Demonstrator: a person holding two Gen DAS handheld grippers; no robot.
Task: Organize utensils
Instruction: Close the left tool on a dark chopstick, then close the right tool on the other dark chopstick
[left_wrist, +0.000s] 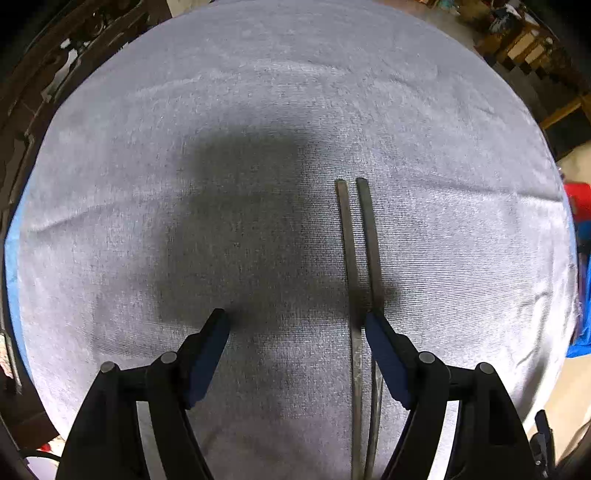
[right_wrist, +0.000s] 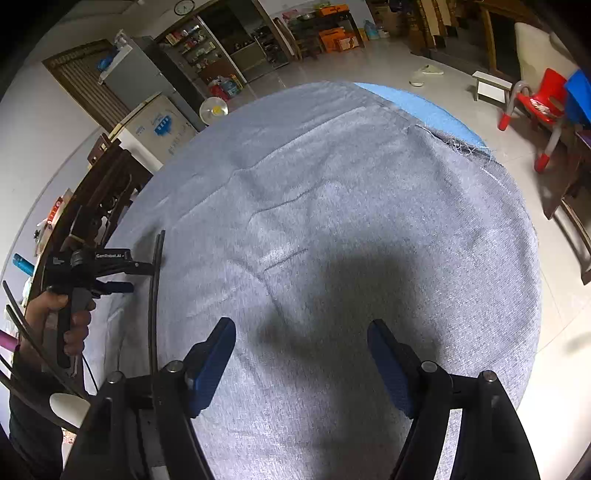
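Spread wide and pointing down at the bench (left_wrist: 258, 92), the left hand-held gripper (left_wrist: 297, 321) straddles paired chopsticks (left_wrist: 360, 236) running lengthwise away by its right finger; the right hand-held gripper (right_wrist: 301, 332) hovers spread, farther off.

Grey cloth (right_wrist: 351, 206) mid/right side open, free pass. Only obstacle: chopsticks (left_wrist: 356, 243) lying parallel by left gripper (left_wrist: 297, 325) right jaw.

Your worktop (right_wrist: 436, 107) is round and blue, with a grey cloth (right_wrist: 332, 184) draped over nearly all of it, creased in long ridges. A blue sliver of rim shows bare at the far side, where the cloth's frayed edge stops short. You've got two dark chopsticks (left_wrist: 356, 236) flat on the cloth, side by side and almost touching, ends level.
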